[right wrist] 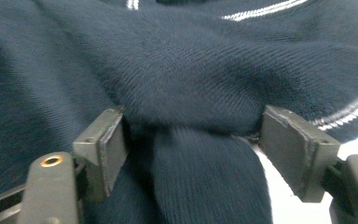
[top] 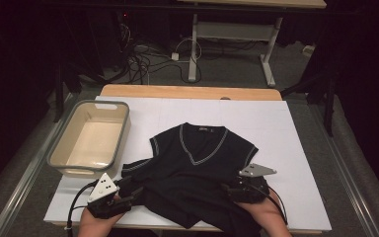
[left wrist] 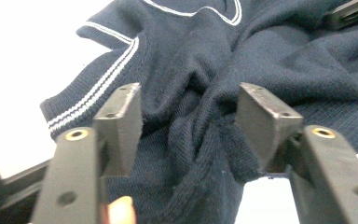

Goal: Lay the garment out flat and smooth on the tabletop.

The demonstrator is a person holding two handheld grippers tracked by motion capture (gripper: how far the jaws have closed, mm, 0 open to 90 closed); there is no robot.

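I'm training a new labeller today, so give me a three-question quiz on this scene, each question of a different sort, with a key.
1. True or false: the bin holds a folded garment.
2. Multiple choice: the vest lies with its neckline pointing (a) toward the person, (b) away from the person, (c) toward the bin.
3. Fill in: the jaws of the left gripper and of the right gripper stand ___, with knit fabric bunched between them.

Key: 1 false, the bin has nothing in it; 2 b; 3 open.
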